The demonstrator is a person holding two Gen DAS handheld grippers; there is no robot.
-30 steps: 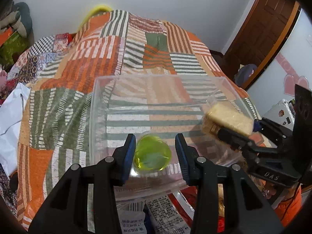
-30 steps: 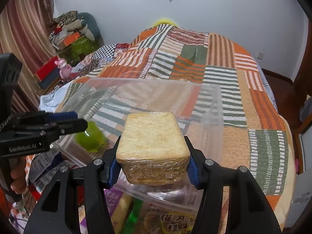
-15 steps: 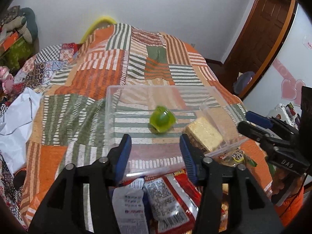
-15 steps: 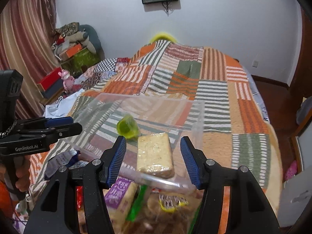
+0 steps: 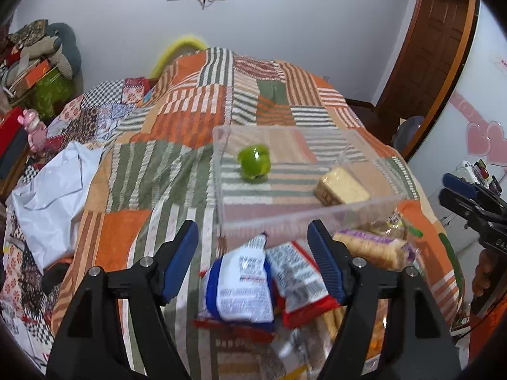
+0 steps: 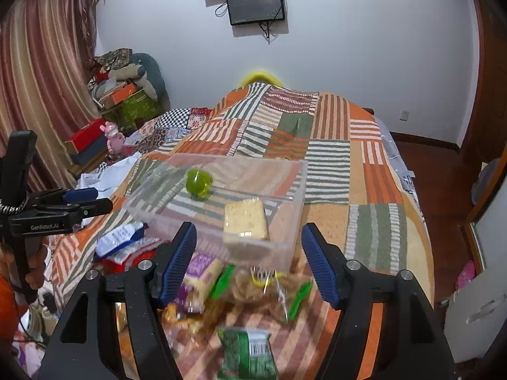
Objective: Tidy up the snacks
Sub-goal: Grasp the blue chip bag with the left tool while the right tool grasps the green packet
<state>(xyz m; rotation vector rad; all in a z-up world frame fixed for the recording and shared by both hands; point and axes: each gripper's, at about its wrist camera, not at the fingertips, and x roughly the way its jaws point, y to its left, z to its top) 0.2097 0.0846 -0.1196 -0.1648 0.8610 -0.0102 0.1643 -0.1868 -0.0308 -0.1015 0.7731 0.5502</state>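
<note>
A clear plastic bin (image 5: 304,218) (image 6: 285,190) sits on the patchwork bedspread. Inside it lie a green jelly cup (image 5: 254,164) (image 6: 199,183) and a wrapped tan bread block (image 5: 343,187) (image 6: 245,220). My left gripper (image 5: 253,259) is open and empty, above a blue-and-white packet (image 5: 242,288) and a red packet (image 5: 299,281) in front of the bin. My right gripper (image 6: 248,262) is open and empty, above a purple packet (image 6: 202,272), a clear cookie bag (image 6: 256,288) and a green packet (image 6: 248,353).
The snack pile lies at the near edge of the bed (image 5: 221,101). White cloth (image 5: 54,190) lies to the left. Boxes and a pink toy (image 6: 112,136) stand by the curtain. A wooden door (image 5: 434,47) is at the right.
Both grippers released their items into the bin, the jelly cup and the bread block, then opened wider and pulled back and up over the snack pile.
</note>
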